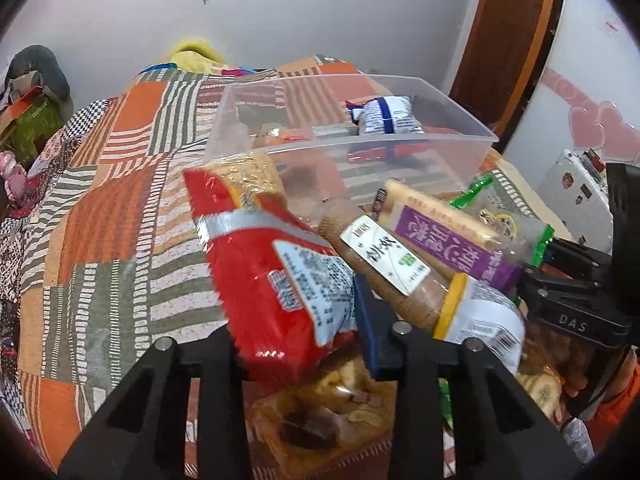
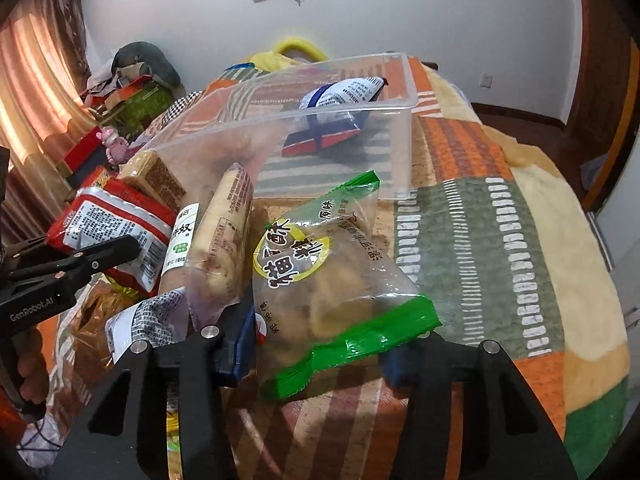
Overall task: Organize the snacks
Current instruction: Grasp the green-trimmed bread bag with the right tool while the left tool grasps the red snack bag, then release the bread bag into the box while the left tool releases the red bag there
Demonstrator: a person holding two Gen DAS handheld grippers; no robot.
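My left gripper (image 1: 300,344) is shut on a red snack packet (image 1: 276,272), held lifted near the clear plastic bin (image 1: 472,138); the packet also shows in the right wrist view (image 2: 112,228). My right gripper (image 2: 320,344) has its jaws set wide on either side of a green-edged bag of pastries (image 2: 332,292); I cannot tell whether they grip it. The bin (image 2: 404,152) holds a white and blue packet (image 2: 344,92). A pile of snacks lies before the bin: a brown cracker roll (image 1: 384,272), a purple-labelled biscuit pack (image 1: 448,232).
Everything rests on a patchwork bedspread (image 1: 120,200) in orange, green and stripes. More snack bags (image 1: 320,420) lie under the left gripper. A cluttered corner with boxes (image 2: 132,92) is at the left. A wooden door (image 1: 508,40) stands at the right.
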